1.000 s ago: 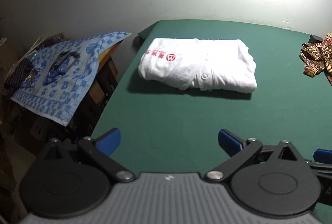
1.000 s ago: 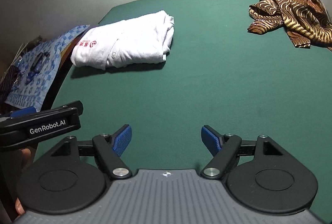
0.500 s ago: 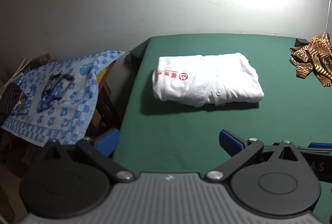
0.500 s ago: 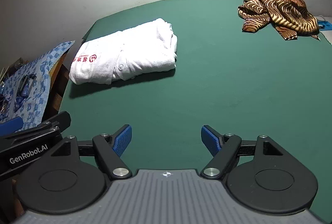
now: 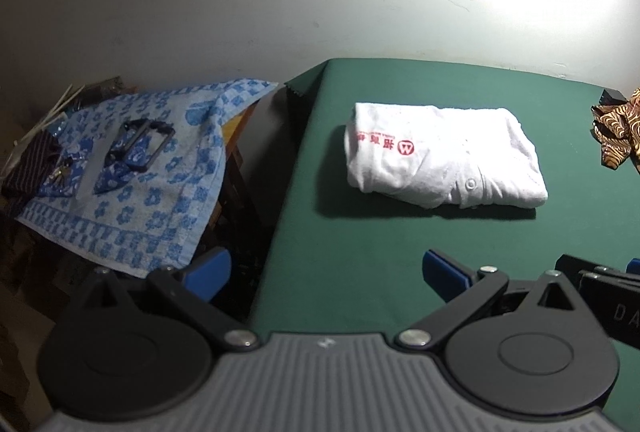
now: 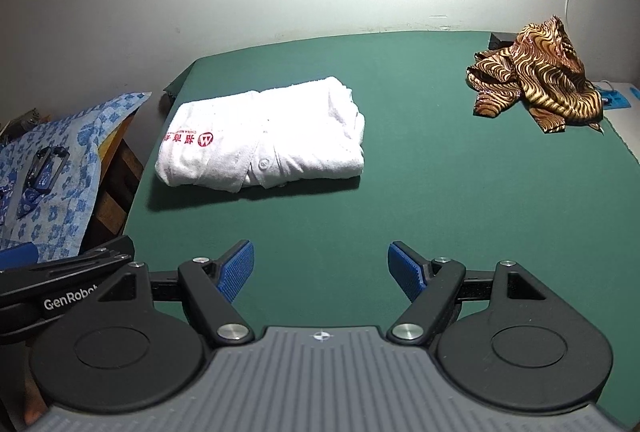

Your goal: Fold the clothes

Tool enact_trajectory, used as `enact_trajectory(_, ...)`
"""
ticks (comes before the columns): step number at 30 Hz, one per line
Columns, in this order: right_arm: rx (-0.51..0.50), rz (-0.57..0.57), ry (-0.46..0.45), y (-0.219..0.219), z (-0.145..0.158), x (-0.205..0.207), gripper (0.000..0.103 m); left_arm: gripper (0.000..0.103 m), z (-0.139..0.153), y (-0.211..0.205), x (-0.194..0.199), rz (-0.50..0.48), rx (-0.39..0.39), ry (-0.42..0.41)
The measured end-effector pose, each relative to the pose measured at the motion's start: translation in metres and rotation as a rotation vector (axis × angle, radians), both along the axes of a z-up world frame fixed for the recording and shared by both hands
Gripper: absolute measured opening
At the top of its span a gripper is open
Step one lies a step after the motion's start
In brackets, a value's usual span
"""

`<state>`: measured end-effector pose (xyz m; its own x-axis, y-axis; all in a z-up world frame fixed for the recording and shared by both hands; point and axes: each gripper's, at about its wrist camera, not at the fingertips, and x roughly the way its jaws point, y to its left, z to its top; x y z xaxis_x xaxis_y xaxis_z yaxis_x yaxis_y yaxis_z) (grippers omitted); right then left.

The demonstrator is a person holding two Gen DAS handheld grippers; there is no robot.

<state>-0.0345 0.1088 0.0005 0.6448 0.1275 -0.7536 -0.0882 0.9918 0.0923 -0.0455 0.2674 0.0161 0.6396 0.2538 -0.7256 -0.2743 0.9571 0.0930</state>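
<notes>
Folded white shirt [image 6: 262, 140] is lying on the green table [image 6: 440, 192], well apart from both the left gripper [image 5: 324, 272] and right gripper [image 6: 320, 268], which are hovering level with fingers spread, pinching nothing, near the table's front edge.

Black linkages; blue ribbed fingers [image 6: 237, 271]; grey housing

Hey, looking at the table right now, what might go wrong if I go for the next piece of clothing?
1. The folded white shirt lies near the green table's left edge; a sweeping arm may nudge it off or undo the fold.
2. The crumpled gold patterned garment looks slippery, so the open right gripper might pinch only one layer.
3. The left gripper straddles the table edge and may bump it.
</notes>
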Motion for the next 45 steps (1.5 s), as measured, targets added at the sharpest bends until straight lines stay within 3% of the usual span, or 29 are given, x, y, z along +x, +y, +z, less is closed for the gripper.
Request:
enact_trajectory(5, -0.006, 0.014, 0.012, -0.001, -0.003, 0.004, 0.077, 0.103, 0.01, -0.002, -0.003, -0.039, -0.025, -0.025)
enact_trajectory(11, 0.022, 0.016, 0.028, -0.007, -0.008, 0.008, 0.077, 0.103, 0.01, -0.017, 0.001, -0.029, 0.052, -0.01)
enact_trajectory(16, 0.051, 0.007, 0.047, -0.013, -0.015, 0.013, 0.077, 0.103, 0.003, -0.017, 0.009, -0.035, -0.024, 0.01)
enact_trajectory(23, 0.098, -0.018, 0.082, -0.021, -0.026, 0.024, 0.077, 0.103, -0.012, -0.017, 0.022, -0.037, -0.063, 0.071)
enact_trajectory(45, 0.078, 0.013, 0.075, -0.012, -0.033, 0.03, 0.077, 0.102, -0.042, 0.004, 0.044, 0.013, -0.095, 0.136)
